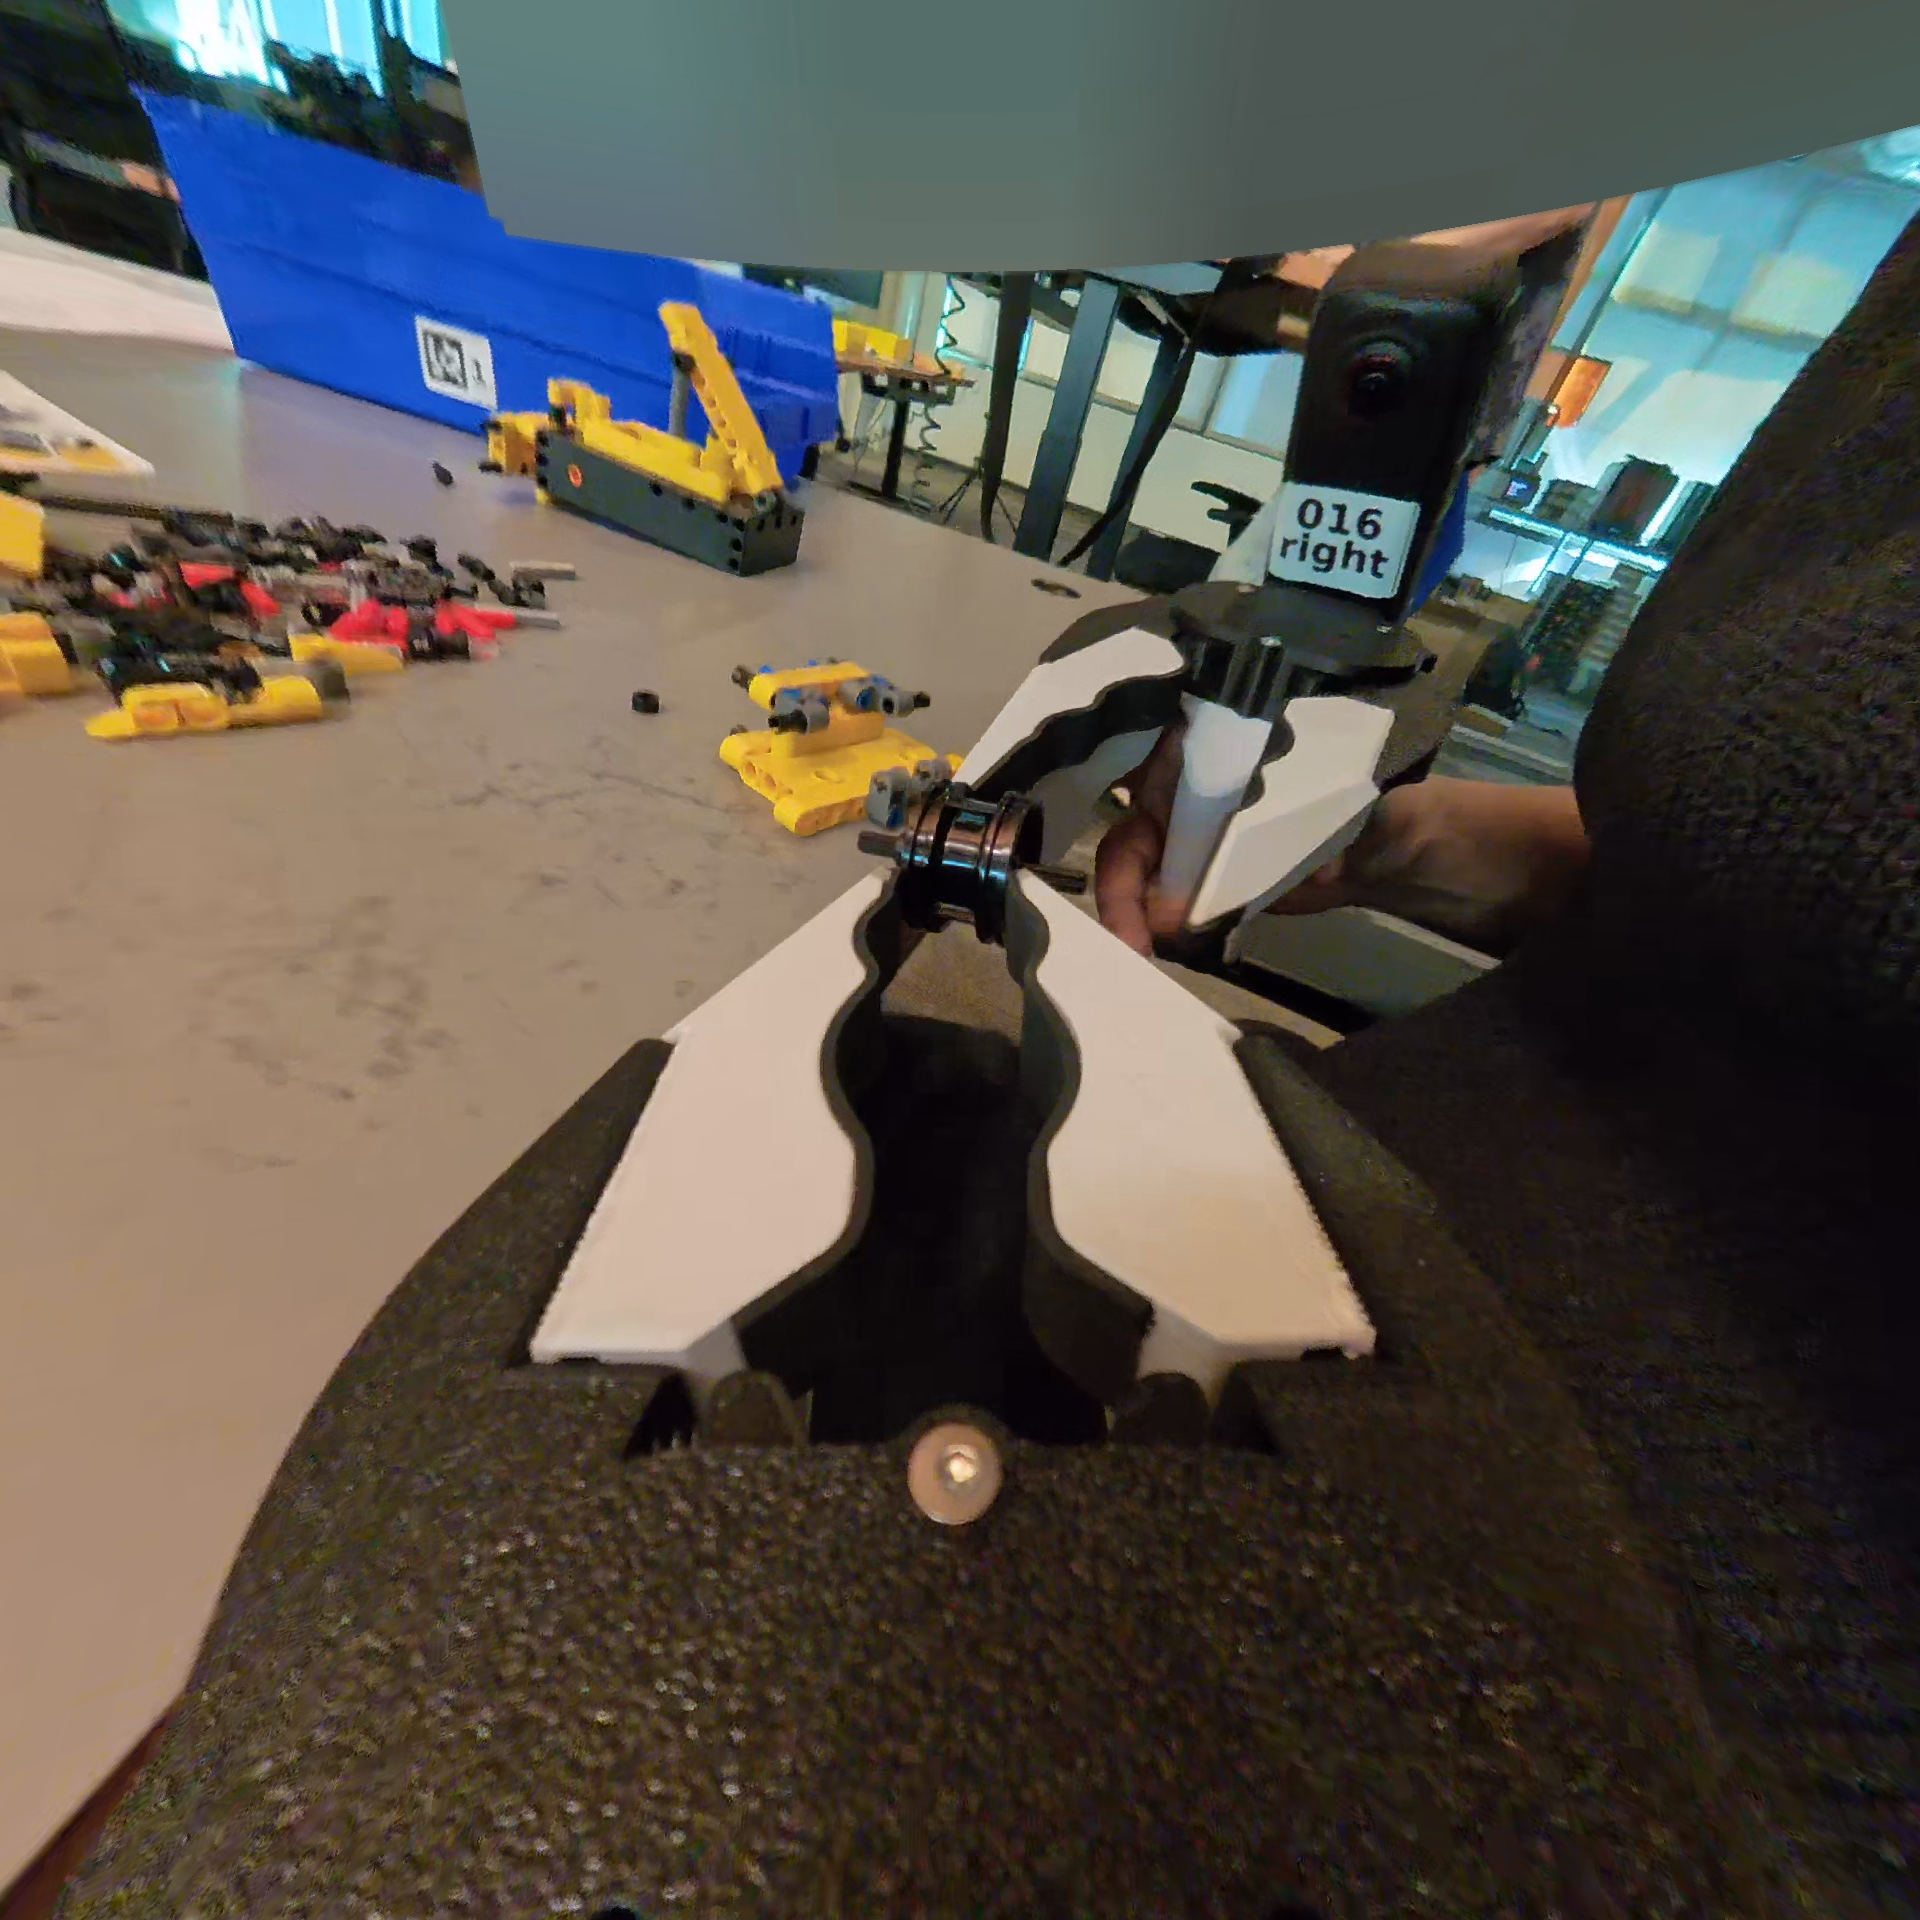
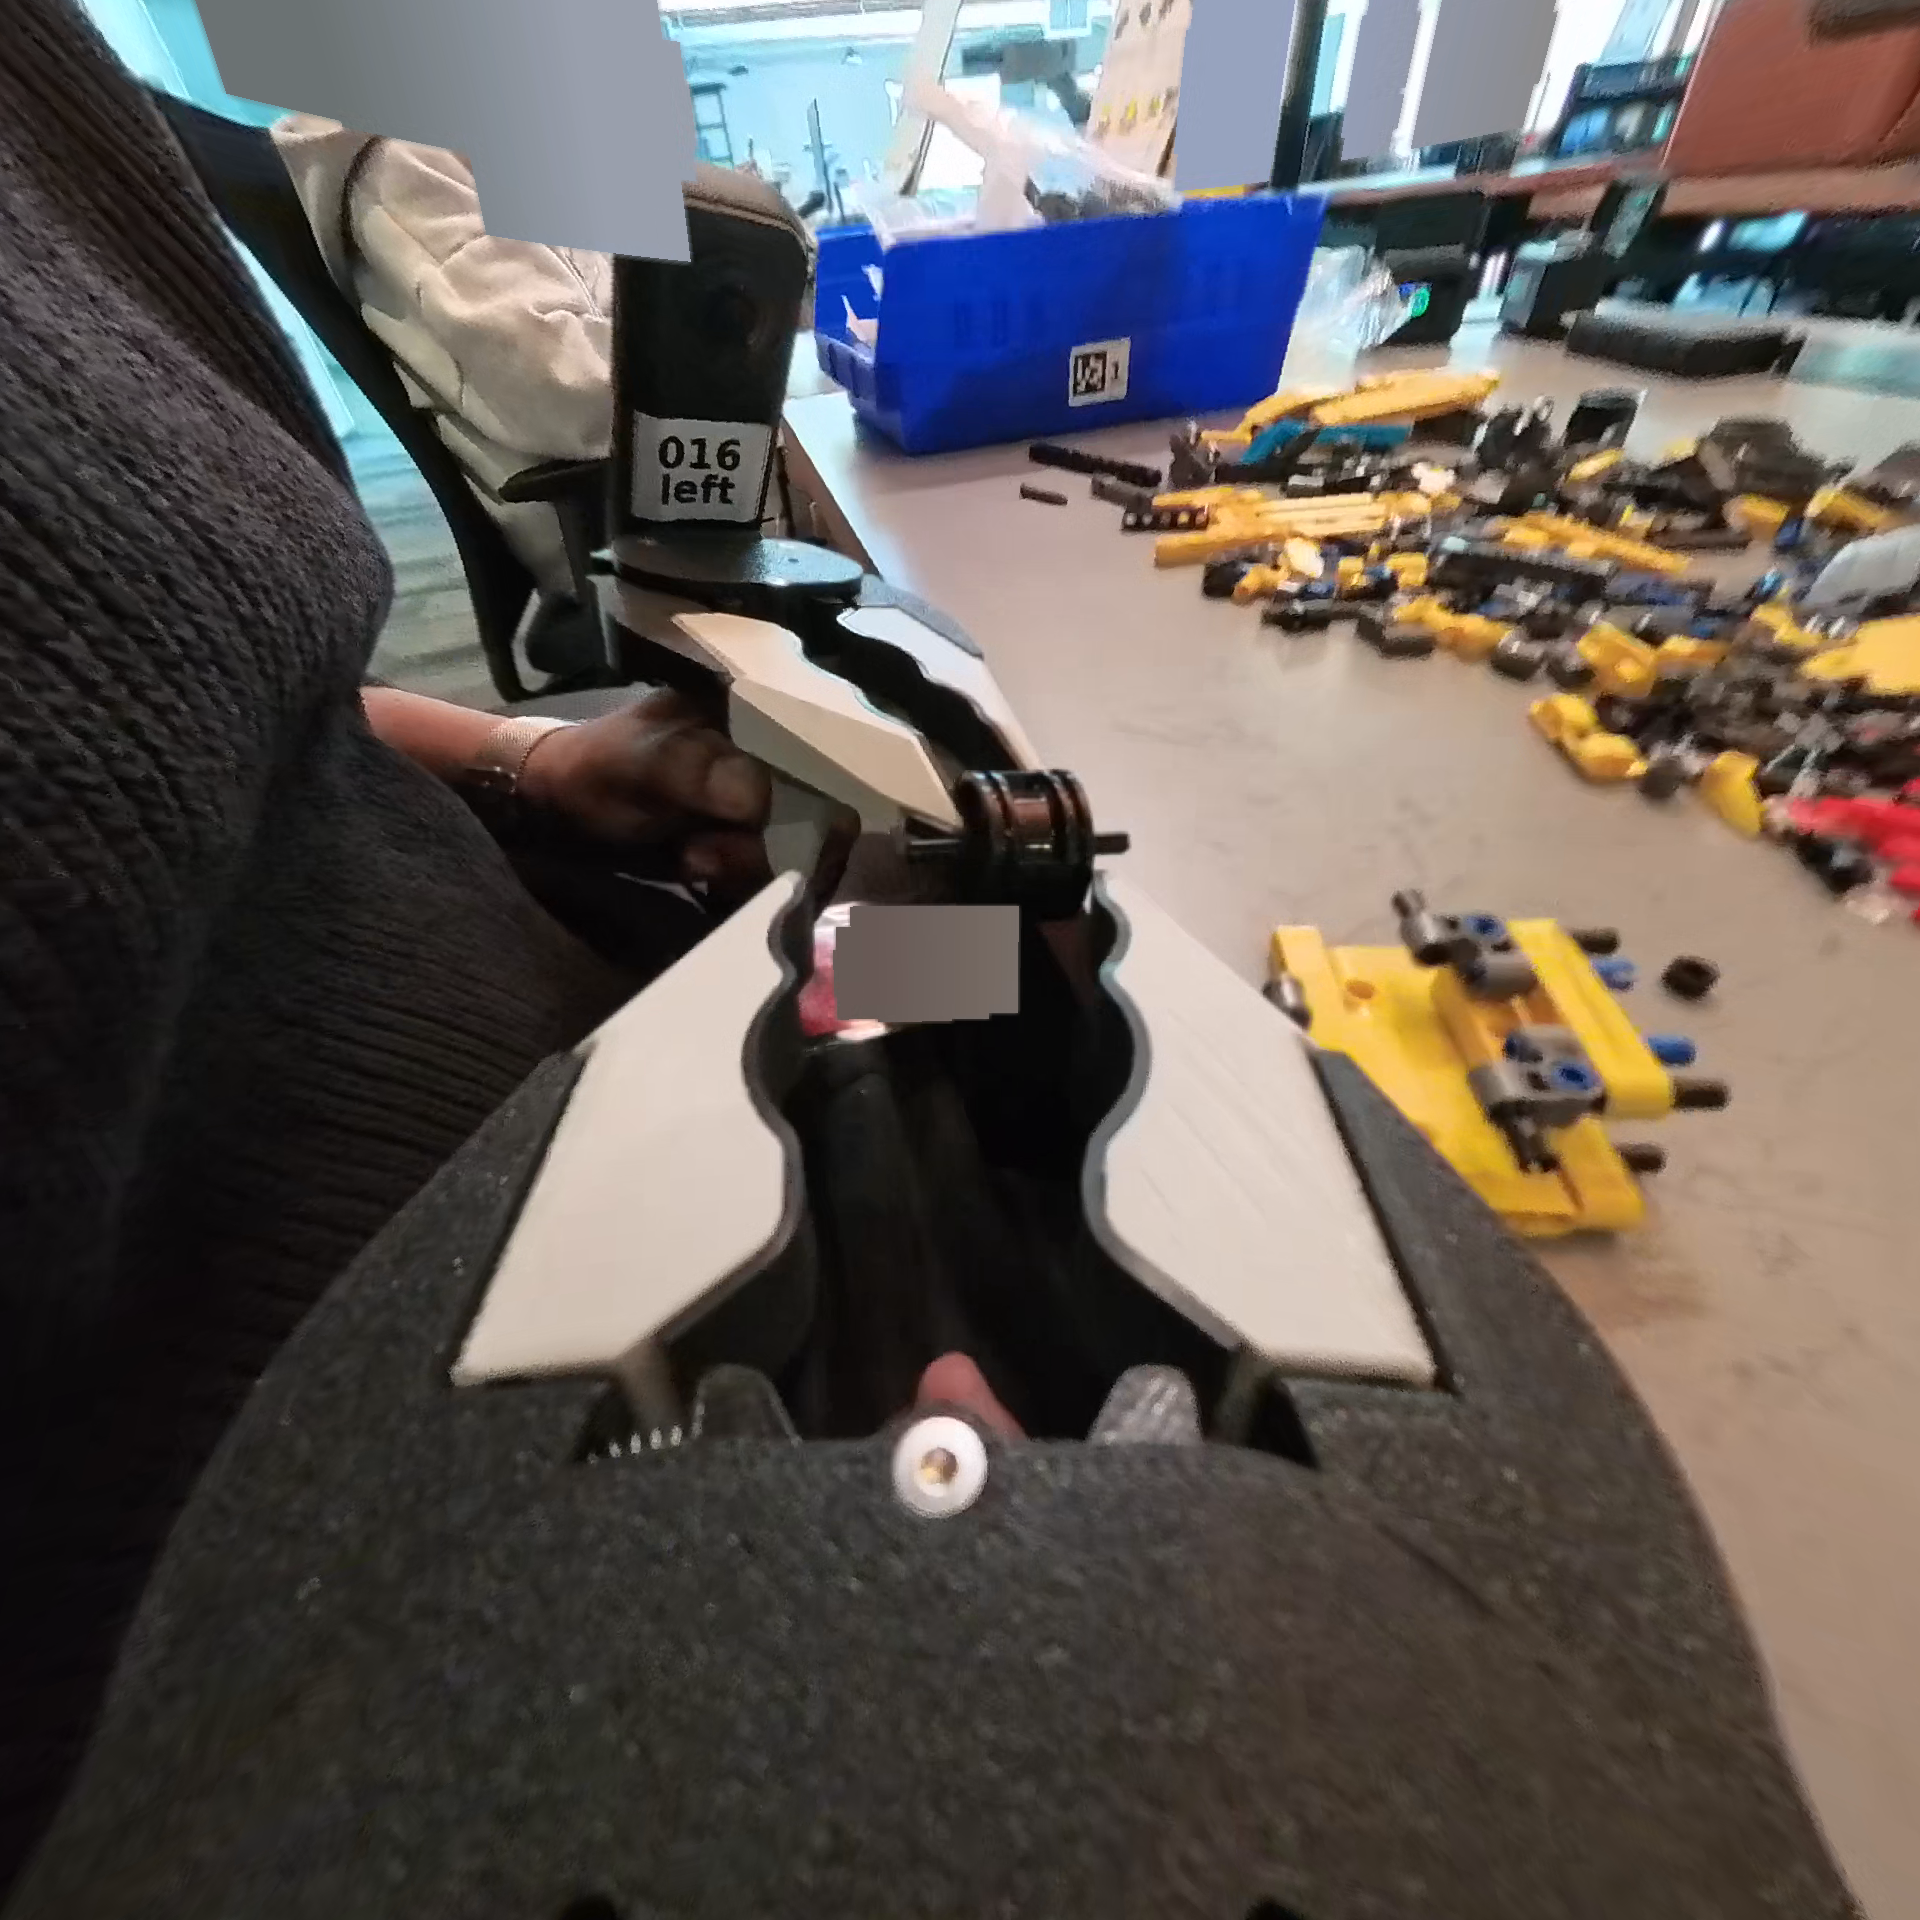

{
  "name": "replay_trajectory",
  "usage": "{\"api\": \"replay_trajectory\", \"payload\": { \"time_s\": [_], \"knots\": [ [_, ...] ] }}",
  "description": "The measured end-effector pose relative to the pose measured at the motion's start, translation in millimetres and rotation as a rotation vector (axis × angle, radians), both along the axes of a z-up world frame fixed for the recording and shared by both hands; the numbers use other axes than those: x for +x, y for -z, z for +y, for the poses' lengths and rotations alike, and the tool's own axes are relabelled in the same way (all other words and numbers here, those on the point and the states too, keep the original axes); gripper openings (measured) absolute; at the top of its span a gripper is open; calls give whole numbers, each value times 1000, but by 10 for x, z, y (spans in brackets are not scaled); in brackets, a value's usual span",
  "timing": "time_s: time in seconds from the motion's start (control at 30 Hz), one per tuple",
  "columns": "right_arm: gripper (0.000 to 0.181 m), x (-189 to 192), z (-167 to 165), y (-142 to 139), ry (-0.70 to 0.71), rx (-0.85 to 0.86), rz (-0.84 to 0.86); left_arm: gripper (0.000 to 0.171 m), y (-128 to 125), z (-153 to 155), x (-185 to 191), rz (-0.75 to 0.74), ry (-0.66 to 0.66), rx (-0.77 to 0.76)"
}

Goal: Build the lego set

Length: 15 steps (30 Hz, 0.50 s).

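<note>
My left gripper (image 1: 951, 894) is shut on a small black spool on a thin black axle (image 1: 966, 847) and holds it in the air above the near edge of the grey table (image 1: 312, 987). My right gripper (image 2: 945, 888) is open, and its fingertips reach up to the spool (image 2: 1023, 831); the spool sits close to its right fingertip. In the left wrist view the right gripper (image 1: 1081, 847) comes in from the right, jaws apart around the axle's end. In the right wrist view the left gripper (image 2: 956, 821) comes in from the left. A hand holds each gripper.
A small yellow brick assembly with grey and blue pins (image 1: 821, 748) (image 2: 1475, 1081) lies on the table just beyond the grippers. A larger yellow and black build (image 1: 665, 468), a blue bin (image 1: 468, 291) (image 2: 1060, 312) and a pile of loose pieces (image 1: 239, 623) (image 2: 1558, 582) lie farther off. The grippers are tip to tip, or close to it.
</note>
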State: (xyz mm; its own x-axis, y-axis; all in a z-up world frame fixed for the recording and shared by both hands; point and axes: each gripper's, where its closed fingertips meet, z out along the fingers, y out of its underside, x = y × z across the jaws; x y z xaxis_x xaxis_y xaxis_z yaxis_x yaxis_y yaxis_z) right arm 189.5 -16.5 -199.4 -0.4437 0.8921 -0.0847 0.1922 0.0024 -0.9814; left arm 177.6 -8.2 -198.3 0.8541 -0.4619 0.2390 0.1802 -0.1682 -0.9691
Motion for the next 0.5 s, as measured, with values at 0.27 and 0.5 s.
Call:
{"api": "replay_trajectory", "payload": {
  "time_s": [0.27,0.5],
  "knots": [
    [52,-104,230,-810,-25,35,212,19,-606,62,-388,118,-96,132],
    [52,-889,893,-1472,14,55,258,19,-1196,601,-1125,350,-160,190]
  ]
}}
